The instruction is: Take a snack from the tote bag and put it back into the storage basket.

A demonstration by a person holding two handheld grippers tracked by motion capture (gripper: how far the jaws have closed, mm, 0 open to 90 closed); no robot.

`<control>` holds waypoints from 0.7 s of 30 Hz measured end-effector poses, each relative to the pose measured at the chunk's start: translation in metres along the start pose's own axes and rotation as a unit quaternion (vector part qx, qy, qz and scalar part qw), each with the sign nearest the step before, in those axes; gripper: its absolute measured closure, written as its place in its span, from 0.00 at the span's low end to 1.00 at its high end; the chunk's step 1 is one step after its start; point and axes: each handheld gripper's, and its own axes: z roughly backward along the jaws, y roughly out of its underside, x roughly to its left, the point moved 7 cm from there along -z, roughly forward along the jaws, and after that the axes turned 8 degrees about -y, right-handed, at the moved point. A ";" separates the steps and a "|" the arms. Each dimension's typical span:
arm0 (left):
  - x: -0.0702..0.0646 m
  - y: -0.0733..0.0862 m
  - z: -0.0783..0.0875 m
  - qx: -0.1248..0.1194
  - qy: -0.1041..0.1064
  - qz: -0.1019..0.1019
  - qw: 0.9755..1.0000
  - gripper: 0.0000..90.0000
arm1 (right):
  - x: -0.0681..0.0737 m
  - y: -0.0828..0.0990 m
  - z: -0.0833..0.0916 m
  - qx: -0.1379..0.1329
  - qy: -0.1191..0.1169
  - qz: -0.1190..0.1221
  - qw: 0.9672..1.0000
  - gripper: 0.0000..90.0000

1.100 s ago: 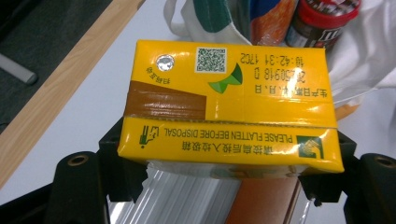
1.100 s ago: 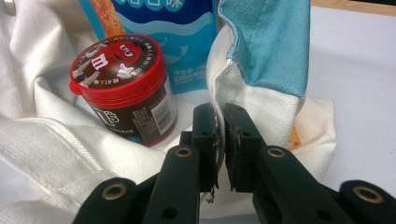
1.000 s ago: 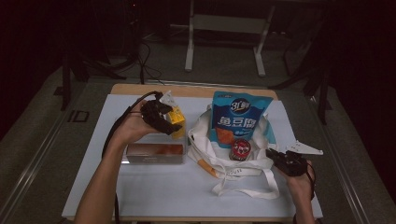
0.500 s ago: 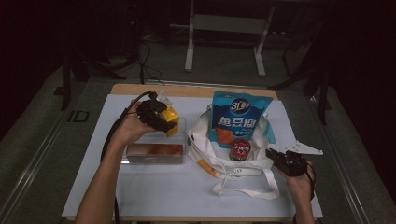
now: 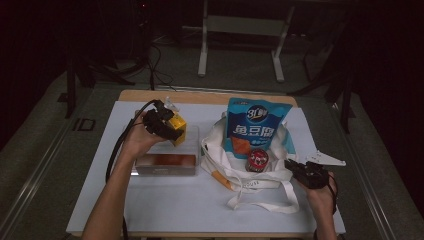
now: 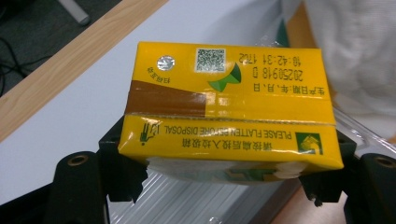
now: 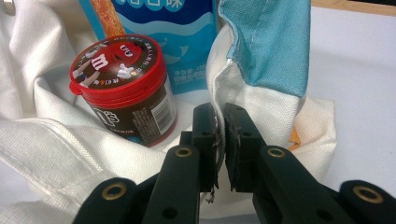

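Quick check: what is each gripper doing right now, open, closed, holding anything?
Left gripper: closed on the yellow carton.
Right gripper: closed on the tote bag's edge.

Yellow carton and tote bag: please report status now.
Left tool shut on yellow carton, above clear tray. Right tool pinching tote bag edge. Candy jar, snack pouch inside bag.

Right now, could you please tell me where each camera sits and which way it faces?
High view: above the person's side, looking forward and down on the table; both forearms show.
Left gripper view: rides the left tongs, facing the clamped yellow carton.
Right gripper view: rides the right tongs, pinching the tote bag rim.
Shared: high and right views show the red-lidded jar.
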 end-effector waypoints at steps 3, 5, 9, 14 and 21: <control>0.002 0.003 -0.001 0.002 -0.002 0.006 1.000 0.32 | 0.000 0.000 0.000 0.000 0.000 -0.001 1.000 0.92; 0.002 0.004 -0.002 0.004 -0.004 0.012 1.000 0.32 | 0.000 0.000 -0.001 0.000 0.000 -0.002 1.000 0.92; 0.004 0.007 -0.001 0.009 -0.012 0.017 1.000 0.32 | 0.000 0.000 0.000 0.000 0.000 0.000 1.000 0.93; 0.009 0.013 0.000 0.009 -0.017 0.032 0.999 0.32 | 0.000 0.000 0.000 0.000 -0.001 -0.001 1.000 0.93; 0.014 0.024 0.000 0.016 -0.025 0.044 0.999 0.32 | 0.000 0.000 -0.001 0.001 0.000 -0.001 1.000 0.92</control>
